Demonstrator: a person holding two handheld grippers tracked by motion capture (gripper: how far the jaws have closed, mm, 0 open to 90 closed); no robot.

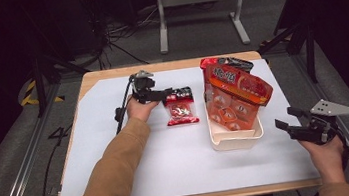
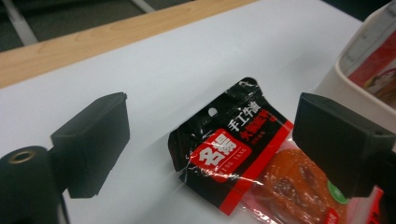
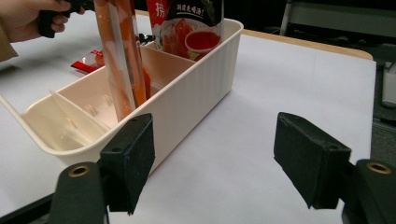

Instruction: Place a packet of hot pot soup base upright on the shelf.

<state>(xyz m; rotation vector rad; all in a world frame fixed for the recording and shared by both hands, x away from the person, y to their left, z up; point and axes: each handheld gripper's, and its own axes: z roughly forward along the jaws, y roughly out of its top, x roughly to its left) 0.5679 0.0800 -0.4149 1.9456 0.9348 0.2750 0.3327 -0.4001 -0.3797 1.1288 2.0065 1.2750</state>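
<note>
So the thing being gone after is the small snack packet [image 1: 180, 107], black top with a red label and a clear bottom, lying flat on the white worktop [image 1: 170, 164] just left of the cream bin [image 1: 236, 140]. The left tongs [image 1: 171, 94] are right at its far, black end, jaws spread with the header strip between them but not pinched yet, as far as I can tell from the left gripper view, where the packet [image 2: 243, 154] sits slightly toward the right-hand pad.

If I were doing this, I'd centre the jaws over that black header, come down until one pad slides under the edge, and pinch the sealed strip rather than the puffy clear part. Flat film on a smooth sheet likes to skate away, so a slight tilt to scoop the edge would probably help.

Around it: the bin already has a big orange-red bag [image 1: 235, 95] standing in it, leaning, plus another red-and-black pouch [image 1: 226, 63] behind at the far end. The bin's [image 3: 187, 93] near compartments look free from the right gripper view. That tall bag is the obstacle, I reckon, since it overhangs the bin's left side.

The right tongs [image 1: 286, 119] hang off to the right of the bin, jaws apart, nothing in them.
</note>
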